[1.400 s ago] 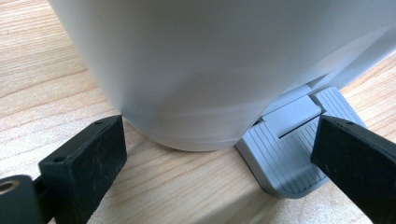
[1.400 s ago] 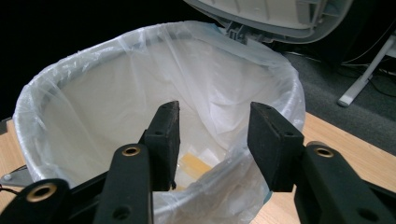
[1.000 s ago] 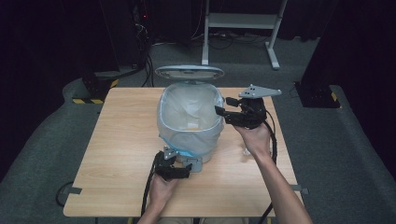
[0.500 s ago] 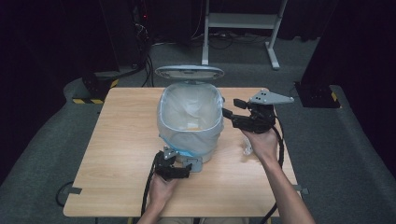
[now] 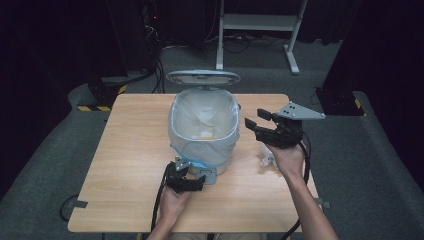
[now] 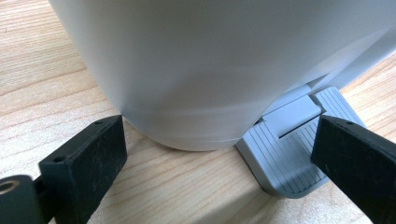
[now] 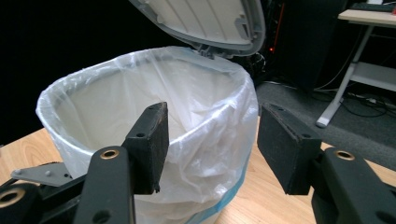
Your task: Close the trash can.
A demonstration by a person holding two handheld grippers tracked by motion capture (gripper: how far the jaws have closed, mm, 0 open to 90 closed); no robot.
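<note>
- Black fingers of the left gripper (image 5: pixel 186 181) stand wide and hold nothing; low by the surface (image 5: pixel 125 165), they bracket the foot of the white pedal bin (image 5: pixel 202 131), one finger (image 6: pixel 86 163) by the curved base, the other over the grey ribbed pedal (image 6: pixel 285 158).
- Whether that finger presses the pedal I cannot tell, though the lid (image 5: pixel 202 77) stands open at the bin's far side.
- Fingers of the right gripper (image 5: pixel 260 126) are wide and empty too, level with the bin's rim, just beside its wall.
- From them the open mouth, lined with a clear plastic bag (image 7: pixel 187 116), lies straight ahead.
- A small crumpled white thing (image 5: pixel 265 159) lies on the surface below the right hand; I judge the right gripper nearer it, and a drop into the bin would depend on the lid being open.
</note>
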